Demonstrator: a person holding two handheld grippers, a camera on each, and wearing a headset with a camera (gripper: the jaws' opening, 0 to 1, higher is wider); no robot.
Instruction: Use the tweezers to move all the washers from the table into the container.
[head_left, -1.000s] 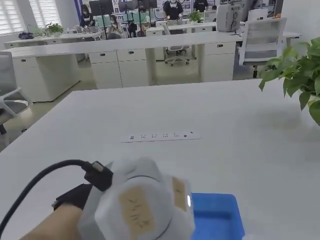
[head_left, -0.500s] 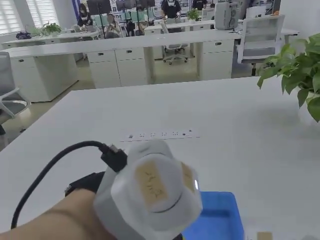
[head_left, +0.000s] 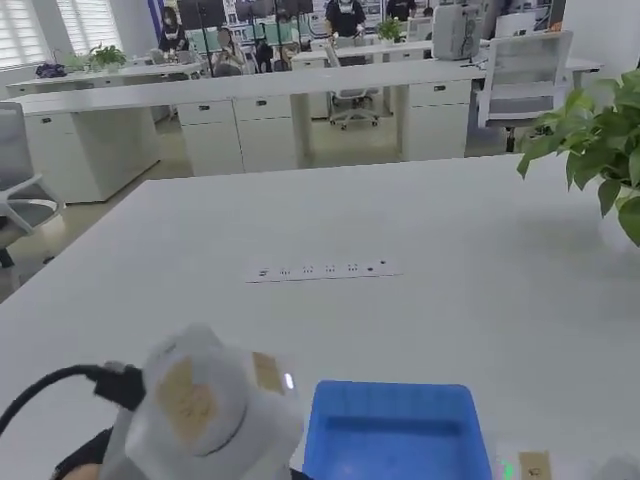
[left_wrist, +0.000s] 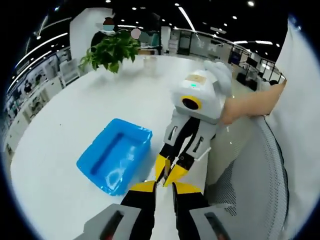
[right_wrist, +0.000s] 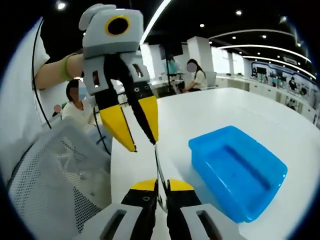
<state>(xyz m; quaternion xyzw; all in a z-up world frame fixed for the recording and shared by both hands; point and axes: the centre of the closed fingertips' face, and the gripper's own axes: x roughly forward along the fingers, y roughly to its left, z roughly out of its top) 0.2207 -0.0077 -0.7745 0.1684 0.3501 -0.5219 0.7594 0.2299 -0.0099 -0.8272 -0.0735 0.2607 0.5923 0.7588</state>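
Notably, right gripper view: R tool (right_wrist: 160, 186) clamps tweezers (right_wrist: 157, 162).

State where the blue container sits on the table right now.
In the head view the blue container sits low and just right of centre on the white table, on the person's side of the power strip.

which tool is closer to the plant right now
Right. The right tool, shut on the tweezers, is on the side toward the plant; the left tool faces it from the other side, farther from the plant.
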